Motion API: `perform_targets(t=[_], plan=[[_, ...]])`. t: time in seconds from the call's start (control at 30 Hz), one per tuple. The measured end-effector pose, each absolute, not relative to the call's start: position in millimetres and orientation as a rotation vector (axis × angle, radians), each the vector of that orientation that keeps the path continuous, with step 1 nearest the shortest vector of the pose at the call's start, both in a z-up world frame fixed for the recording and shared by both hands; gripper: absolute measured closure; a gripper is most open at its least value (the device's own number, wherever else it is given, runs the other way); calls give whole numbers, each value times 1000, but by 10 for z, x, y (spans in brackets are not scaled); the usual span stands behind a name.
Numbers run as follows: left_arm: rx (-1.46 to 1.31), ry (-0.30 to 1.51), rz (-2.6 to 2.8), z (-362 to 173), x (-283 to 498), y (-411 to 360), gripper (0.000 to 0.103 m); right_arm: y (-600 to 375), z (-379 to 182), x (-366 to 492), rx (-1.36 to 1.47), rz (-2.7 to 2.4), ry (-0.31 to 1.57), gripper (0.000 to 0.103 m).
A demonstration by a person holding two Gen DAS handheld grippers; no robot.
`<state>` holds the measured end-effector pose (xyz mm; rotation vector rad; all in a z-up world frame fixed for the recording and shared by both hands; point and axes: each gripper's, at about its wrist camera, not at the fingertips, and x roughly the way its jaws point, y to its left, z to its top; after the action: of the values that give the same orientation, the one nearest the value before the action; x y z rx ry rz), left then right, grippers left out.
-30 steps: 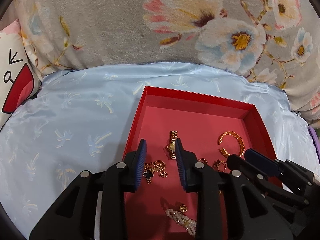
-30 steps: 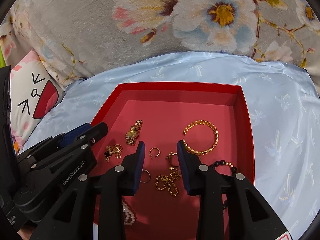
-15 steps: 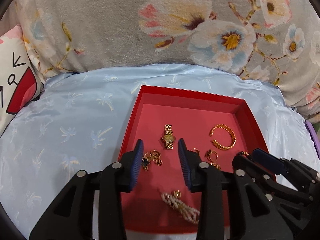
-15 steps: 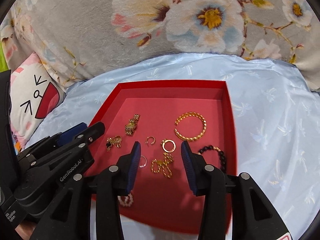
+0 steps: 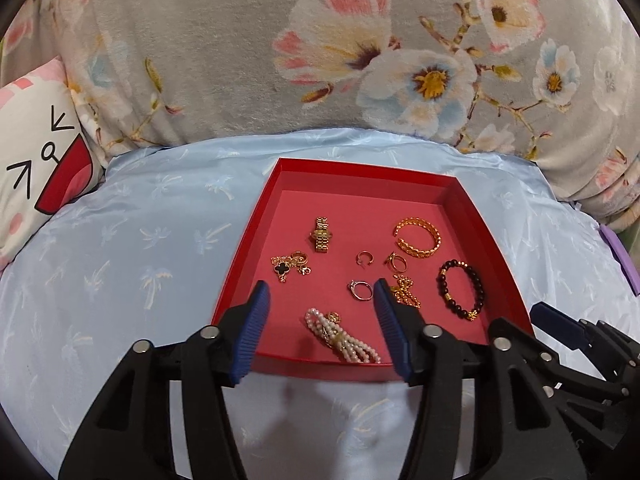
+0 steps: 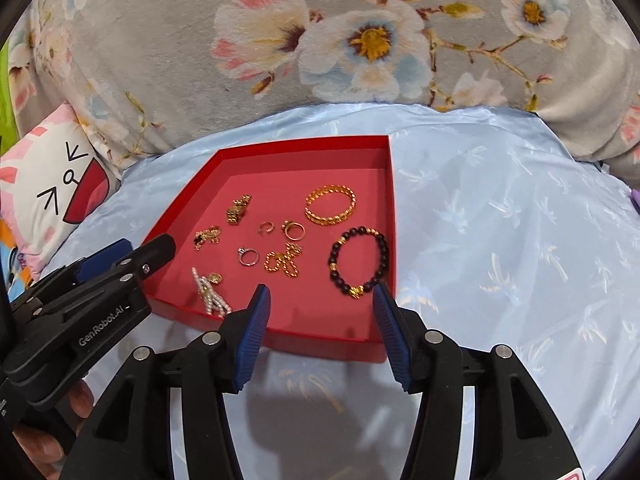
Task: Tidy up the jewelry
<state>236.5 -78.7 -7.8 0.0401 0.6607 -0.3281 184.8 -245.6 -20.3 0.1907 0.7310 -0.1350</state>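
From your left wrist camera, the left gripper [image 5: 320, 300] hangs over the near edge of the red tray [image 5: 492, 236] with its fingers spread wide and nothing between them. All the jewelry lies loose on the tray floor, each piece apart from the rest. The pearl bracelet [image 5: 342, 340] sits nearest, just inside the near wall; it looks limp and many-stranded, so pinch the gold clasp at its middle, not one strand. The gold watch [image 5: 321, 234] should be stiffer and a little heavier; take it across the case. The gold cuff bangle [image 5: 418, 237] is rigid and probably slick, so grip its band edge-on. The black bead bracelet [image 5: 462, 290] will likely flex and roll under the pads. The silver ring [image 5: 361, 290] and the clover charm [image 5: 289, 267] are tiny, light and easy to flick away; close on them slowly. No writing shows here apart from the drawn face on the cartoon pillow [image 5: 36, 168]

From your right wrist camera, the right gripper [image 6: 320, 300] is also wide open and empty, above the tray's near right corner. The bead bracelet lies just beyond its right finger, against the right wall. The gold chain [image 6: 284, 264] sits in a loose heap and will probably drape and snag, so pinch the densest bunch. The body of the left gripper at lower left reads "GenRobot.AI". The tray rests on a pale blue satin cushion [image 6: 500, 220], soft underneath, so expect it to tip if you press down
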Motion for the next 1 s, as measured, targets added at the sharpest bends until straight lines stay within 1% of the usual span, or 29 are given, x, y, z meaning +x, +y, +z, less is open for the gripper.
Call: perform_targets(t=[0.13,0.3,0.4,0.53,0.77,1.0], plan=[[26,657,-311,-174,2246,-694,50,-2471,-277,1711,192,-135,712,50],[9,654,-287,-316,2040,-487,50,-2358,-337,1535,161,-149,686,47],[10,660,-289,-398,2019,-474,48,-2334,-442,1519,175,-137,690,46],[-4,659,-301,-401,2026,-483,47,-2298,-526,1530,169,-142,717,46],[20,662,-296,-409,2029,-561,47,-2314,-500,1503,187,-147,683,46],[48,649,-277,-390,2057,-647,47,-2234,-451,1551,138,-158,652,46]])
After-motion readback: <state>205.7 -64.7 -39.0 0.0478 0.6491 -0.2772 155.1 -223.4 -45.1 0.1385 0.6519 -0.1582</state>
